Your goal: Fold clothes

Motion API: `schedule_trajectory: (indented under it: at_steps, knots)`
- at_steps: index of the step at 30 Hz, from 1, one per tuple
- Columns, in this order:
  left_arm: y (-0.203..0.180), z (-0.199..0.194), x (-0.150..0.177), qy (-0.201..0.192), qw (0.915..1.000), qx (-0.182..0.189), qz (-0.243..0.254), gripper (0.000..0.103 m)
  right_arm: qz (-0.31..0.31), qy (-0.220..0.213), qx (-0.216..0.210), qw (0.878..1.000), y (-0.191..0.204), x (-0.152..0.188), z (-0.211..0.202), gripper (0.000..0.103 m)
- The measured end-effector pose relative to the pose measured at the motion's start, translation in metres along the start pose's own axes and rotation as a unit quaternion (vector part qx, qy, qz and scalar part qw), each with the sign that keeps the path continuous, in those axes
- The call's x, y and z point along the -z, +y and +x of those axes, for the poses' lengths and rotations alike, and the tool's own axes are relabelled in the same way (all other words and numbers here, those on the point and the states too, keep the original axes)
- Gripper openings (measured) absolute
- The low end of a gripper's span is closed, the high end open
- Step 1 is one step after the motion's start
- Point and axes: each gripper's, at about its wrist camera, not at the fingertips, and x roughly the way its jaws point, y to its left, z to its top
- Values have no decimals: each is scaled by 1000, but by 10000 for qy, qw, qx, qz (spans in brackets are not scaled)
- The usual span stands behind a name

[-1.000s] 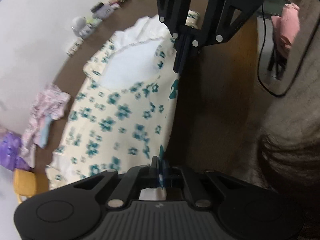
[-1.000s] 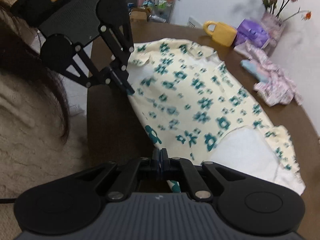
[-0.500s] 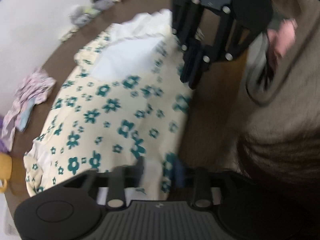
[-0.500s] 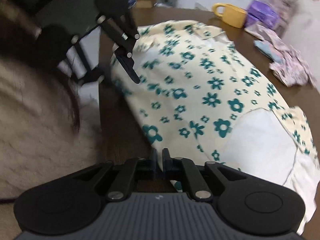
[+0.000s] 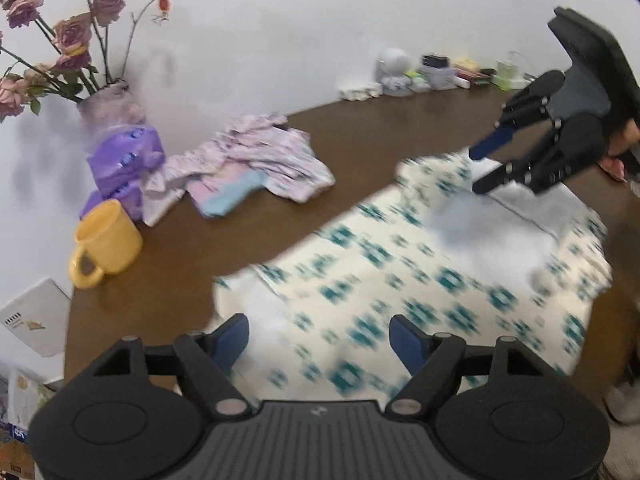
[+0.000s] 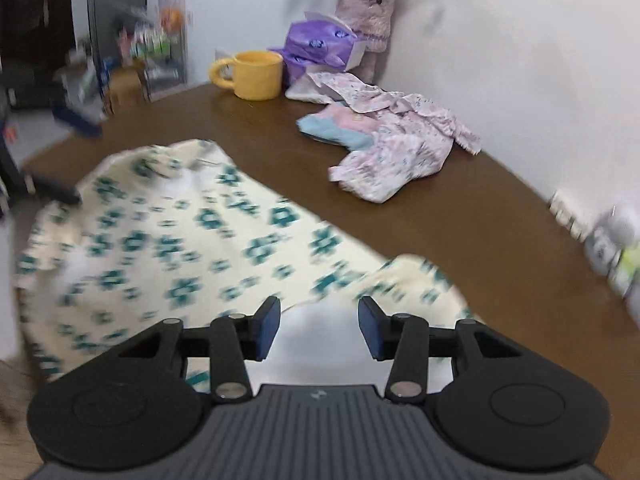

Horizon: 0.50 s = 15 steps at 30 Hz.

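Observation:
A cream garment with teal flowers lies spread on the brown table, blurred by motion. My left gripper is open above its near edge with nothing between the fingers. In the left wrist view my right gripper hangs open over the garment's far right corner. The right wrist view shows the same garment, with my right gripper open above its white inner side. A crumpled pink garment lies near the wall.
A yellow mug, a purple tissue pack and a vase of roses stand at the table's left end by the wall. Small bottles and jars line the far edge. A white booklet lies off the left corner.
Both grippers have let go of the flowered garment's edge and opened. They have swung to face the wall, and the garment now lies flat on the table.

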Motion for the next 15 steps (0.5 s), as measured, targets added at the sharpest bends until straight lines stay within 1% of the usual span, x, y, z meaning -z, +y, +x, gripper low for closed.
schedule_trajectory:
  at_steps: [2,5,7,9,11,12,15]
  knots:
    - [15,16,-15,108,9999,60,83,78,-300,184,61,9994,-2,-13,22,43]
    - [29,51,-36,298,9989,16,375,77,-715,424,43,9965,-5,-30,58,42]
    - [36,76,-45,428,9972,83,603,76,-874,531,-121,9947,-8,-39,79,41]
    - [42,100,-51,600,9955,194,705,76,-1032,652,-300,9921,-11,-45,99,41]
    - [48,121,-54,783,9936,368,732,70,-1074,759,-565,9897,-17,-50,115,41]
    - [52,131,-55,861,9925,459,738,69,-1077,800,-695,9885,-21,-51,121,41]
    - [58,152,-57,1048,9887,747,771,63,-1094,925,-1008,9845,-32,-55,136,40]
